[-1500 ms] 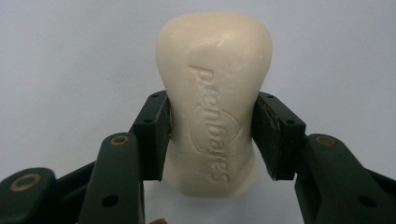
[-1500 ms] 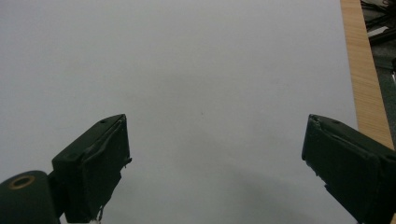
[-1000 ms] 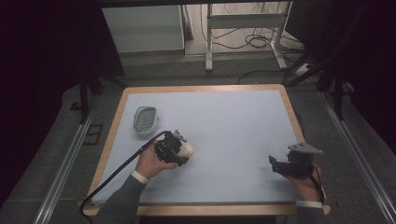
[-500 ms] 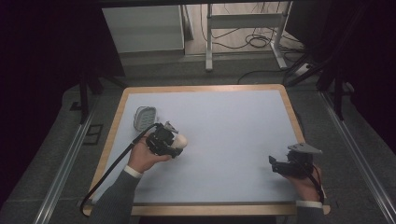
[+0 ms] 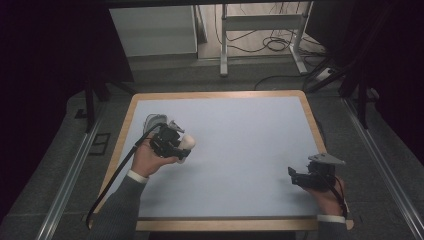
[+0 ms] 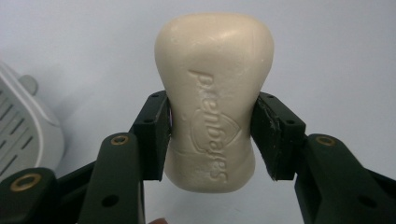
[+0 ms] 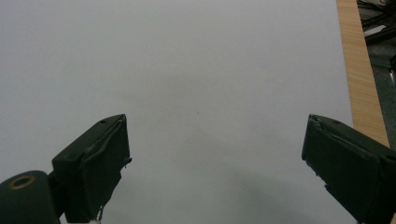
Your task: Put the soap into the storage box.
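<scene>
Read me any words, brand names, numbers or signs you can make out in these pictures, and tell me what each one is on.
"Safeguard": embossed along the face of the cream soap bar, upside down in the left gripper view, with a shield-like outline around its middle letters. The bar is clamped between the left tongs.
Nothing readable on the white slatted soap dish, the table or the right tongs.
In the high view the embossing is too small to read.

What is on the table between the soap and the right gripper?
Nothing. In the high view the stretch of blue table between the soap, held in the left gripper, and the open right gripper is bare.
</scene>
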Tool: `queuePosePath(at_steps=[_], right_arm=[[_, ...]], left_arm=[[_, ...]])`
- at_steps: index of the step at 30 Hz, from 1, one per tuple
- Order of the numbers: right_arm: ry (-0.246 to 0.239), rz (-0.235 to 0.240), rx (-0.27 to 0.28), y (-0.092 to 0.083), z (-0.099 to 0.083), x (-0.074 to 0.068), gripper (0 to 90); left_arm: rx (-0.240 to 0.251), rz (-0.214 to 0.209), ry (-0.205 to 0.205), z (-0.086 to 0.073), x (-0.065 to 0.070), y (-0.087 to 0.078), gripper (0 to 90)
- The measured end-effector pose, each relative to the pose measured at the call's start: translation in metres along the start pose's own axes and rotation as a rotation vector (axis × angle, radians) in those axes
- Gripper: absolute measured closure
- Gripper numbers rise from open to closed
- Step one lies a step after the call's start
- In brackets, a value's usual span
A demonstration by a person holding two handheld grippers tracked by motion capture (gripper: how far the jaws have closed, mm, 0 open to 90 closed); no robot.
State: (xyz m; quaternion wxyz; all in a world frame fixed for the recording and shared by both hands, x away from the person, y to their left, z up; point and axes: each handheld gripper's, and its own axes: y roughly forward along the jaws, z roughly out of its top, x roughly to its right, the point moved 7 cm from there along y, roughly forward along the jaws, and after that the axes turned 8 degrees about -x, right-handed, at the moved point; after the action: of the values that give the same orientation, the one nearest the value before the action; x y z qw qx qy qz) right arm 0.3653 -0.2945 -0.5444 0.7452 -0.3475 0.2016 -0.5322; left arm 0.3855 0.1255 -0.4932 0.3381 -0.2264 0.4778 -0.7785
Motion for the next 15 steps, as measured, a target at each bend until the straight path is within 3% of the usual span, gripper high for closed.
queuePosePath(at_steps=[15], right_arm=[[0.006,-0.005,-0.009,0.001,-0.001,0.001,7.3]], left_arm=[[0.003,0.029,-0.035,0.003,-0.02,-0.005,49.9]])
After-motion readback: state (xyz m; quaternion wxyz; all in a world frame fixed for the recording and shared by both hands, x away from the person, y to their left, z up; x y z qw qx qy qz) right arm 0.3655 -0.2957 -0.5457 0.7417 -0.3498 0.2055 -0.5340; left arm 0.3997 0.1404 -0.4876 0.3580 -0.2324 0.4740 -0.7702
